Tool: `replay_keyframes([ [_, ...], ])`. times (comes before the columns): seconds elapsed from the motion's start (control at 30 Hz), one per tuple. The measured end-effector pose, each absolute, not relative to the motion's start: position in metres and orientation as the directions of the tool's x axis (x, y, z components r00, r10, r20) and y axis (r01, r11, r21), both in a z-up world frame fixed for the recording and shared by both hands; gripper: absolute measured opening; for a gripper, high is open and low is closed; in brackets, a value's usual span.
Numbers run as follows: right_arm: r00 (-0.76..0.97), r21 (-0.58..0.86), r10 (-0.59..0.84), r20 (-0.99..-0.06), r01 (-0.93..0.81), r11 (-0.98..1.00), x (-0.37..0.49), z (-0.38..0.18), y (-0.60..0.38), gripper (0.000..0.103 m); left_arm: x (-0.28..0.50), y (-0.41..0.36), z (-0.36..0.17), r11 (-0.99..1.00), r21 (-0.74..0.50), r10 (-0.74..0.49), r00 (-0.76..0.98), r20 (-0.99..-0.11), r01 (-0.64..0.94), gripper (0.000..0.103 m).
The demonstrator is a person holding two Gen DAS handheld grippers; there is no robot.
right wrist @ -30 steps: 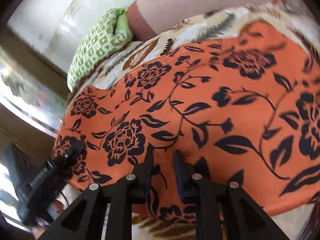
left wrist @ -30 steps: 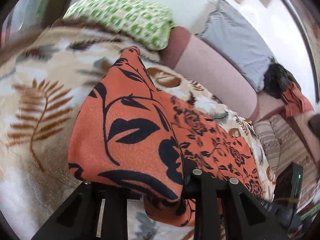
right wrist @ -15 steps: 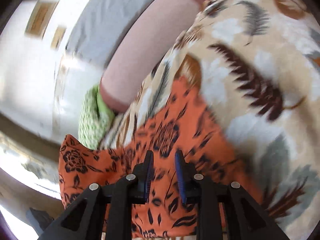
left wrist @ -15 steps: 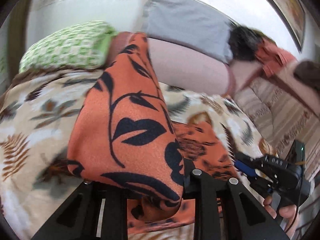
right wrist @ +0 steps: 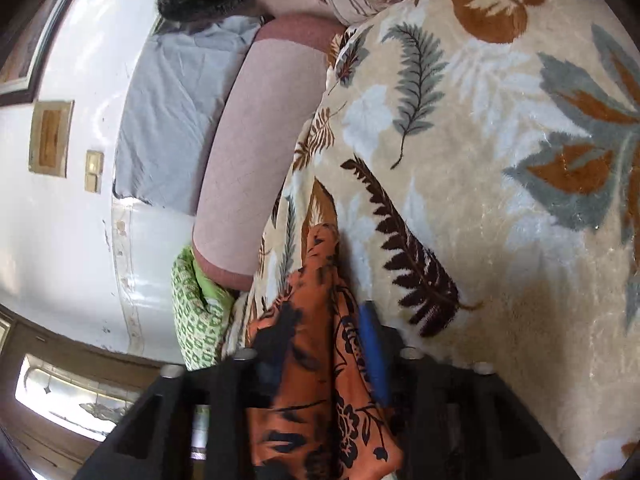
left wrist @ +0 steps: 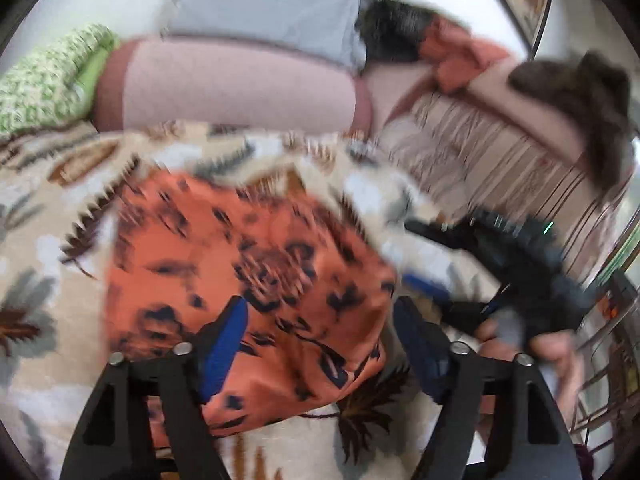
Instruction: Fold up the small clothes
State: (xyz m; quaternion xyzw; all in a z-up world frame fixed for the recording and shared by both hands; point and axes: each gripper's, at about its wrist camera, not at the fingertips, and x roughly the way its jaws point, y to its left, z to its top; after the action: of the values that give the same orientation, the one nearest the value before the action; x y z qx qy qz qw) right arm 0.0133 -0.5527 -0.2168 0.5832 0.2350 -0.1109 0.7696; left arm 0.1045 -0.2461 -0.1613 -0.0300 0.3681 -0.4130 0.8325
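An orange cloth with black flowers (left wrist: 248, 256) lies folded on a leaf-patterned blanket (left wrist: 52, 248). My left gripper (left wrist: 320, 344) is open, its blue-padded fingers (left wrist: 224, 340) standing wide apart over the cloth's near edge. The right gripper shows in this view (left wrist: 480, 256) at the cloth's right side, blurred. In the right wrist view the cloth (right wrist: 320, 320) runs between the jaws of my right gripper (right wrist: 320, 344), which stand apart around it; one blue pad (right wrist: 372, 348) shows beside the cloth.
A pink bolster (left wrist: 240, 88) and a green patterned pillow (left wrist: 44, 80) lie at the back of the bed. A grey cloth (left wrist: 268, 4) hangs on the white wall. Striped cushions (left wrist: 480, 152) and dark furry items (left wrist: 580, 92) sit at the right.
My left gripper has opened and let go of the cloth, which now lies flat on the blanket. My right gripper's jaws have spread apart around the cloth's edge. Both views swung.
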Motion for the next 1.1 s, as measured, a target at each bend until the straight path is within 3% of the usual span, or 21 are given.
replay_keyframes([
  [0.07,0.877,0.853,0.102,-0.47,0.421,0.309,0.013,-0.211,-0.548,0.07,0.108,-0.221,-0.15,0.689,-0.341,-0.695,0.447,-0.563,0.64,0.082],
  [0.17,0.882,0.837,0.115,-0.458,0.384,0.389,0.015,-0.202,-0.532,0.07,0.122,-0.194,-0.155,0.782,-0.249,-0.585,0.535,-0.61,0.571,0.083],
  [0.33,0.834,0.797,0.196,-0.516,0.382,0.468,0.047,-0.197,-0.517,0.07,0.139,-0.176,-0.188,0.832,-0.21,-0.499,0.526,-0.689,0.513,0.082],
  [0.43,0.811,0.752,0.189,-0.554,0.391,0.53,0.073,-0.192,-0.524,0.071,0.138,-0.181,-0.207,0.842,-0.126,-0.444,0.54,-0.715,0.525,0.083],
  [0.63,0.702,0.645,0.18,-0.689,0.481,0.593,0.121,-0.207,-0.523,0.072,0.137,-0.197,-0.231,0.808,-0.107,-0.471,0.527,-0.707,0.58,0.083],
  [0.83,0.577,0.354,0.019,-0.816,0.475,0.806,0.165,-0.196,-0.486,0.072,0.144,-0.195,-0.239,0.788,-0.171,-0.507,0.465,-0.726,0.592,0.083],
  [0.87,0.562,0.315,0.0,-0.827,0.464,0.828,0.169,-0.196,-0.48,0.067,0.144,-0.194,-0.239,0.787,-0.175,-0.509,0.462,-0.726,0.592,0.083],
  [0.9,0.548,0.258,-0.031,-0.836,0.442,0.859,0.175,-0.195,-0.472,0.04,0.145,-0.192,-0.239,0.787,-0.18,-0.511,0.459,-0.727,0.59,0.083],
  [0.93,0.513,0.159,-0.091,-0.854,0.423,0.892,0.18,-0.194,-0.462,0.027,0.145,-0.191,-0.239,0.788,-0.185,-0.511,0.457,-0.728,0.587,0.083],
  [1.0,0.492,0.065,-0.167,-0.854,0.421,0.905,0.183,-0.19,-0.452,0.017,0.144,-0.186,-0.234,0.793,-0.197,-0.516,0.462,-0.721,0.577,0.083],
  [1.1,0.574,0.134,-0.119,-0.81,0.38,0.915,0.177,-0.168,-0.445,0.015,0.142,-0.173,-0.22,0.805,-0.205,-0.527,0.512,-0.678,0.557,0.082],
])
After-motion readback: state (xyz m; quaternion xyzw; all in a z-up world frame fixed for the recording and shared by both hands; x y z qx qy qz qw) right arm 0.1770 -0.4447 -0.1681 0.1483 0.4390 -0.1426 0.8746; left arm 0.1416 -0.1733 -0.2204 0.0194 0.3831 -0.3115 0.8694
